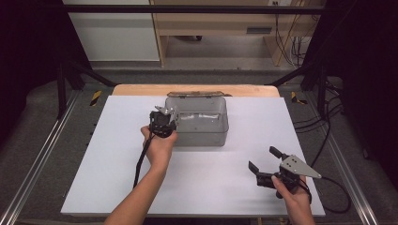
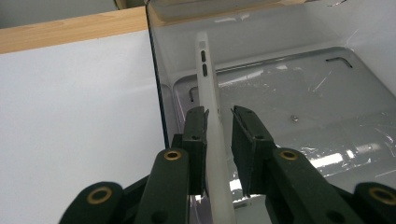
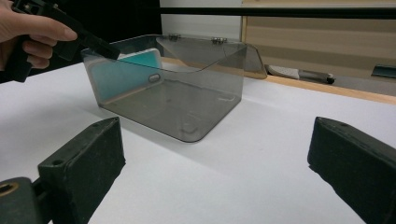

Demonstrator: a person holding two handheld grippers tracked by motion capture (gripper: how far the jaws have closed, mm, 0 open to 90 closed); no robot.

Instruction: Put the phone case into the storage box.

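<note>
A smoky clear plastic box [image 1: 202,137] stands open at the table's back centre, its lid [image 1: 195,94] folded back. A white, teal-faced phone case [image 2: 205,70] stands on edge inside the box [image 3: 187,112], against its left wall. My left gripper [image 2: 219,113] straddles the case's top edge: one jaw touches it and a thin gap shows beside the other. The case [image 3: 126,70] rests on the box floor, under the left gripper [image 3: 100,46]. Above the box's left rim is the left gripper [image 1: 169,117]. At the front right my right gripper [image 1: 264,158] is open and holds nothing.
The white tabletop [image 1: 112,154] has bare room left, front and right of the box. A wooden strip [image 1: 141,89] runs along the table's far edge. Black frame rails and cables [image 1: 324,126] flank the table.
</note>
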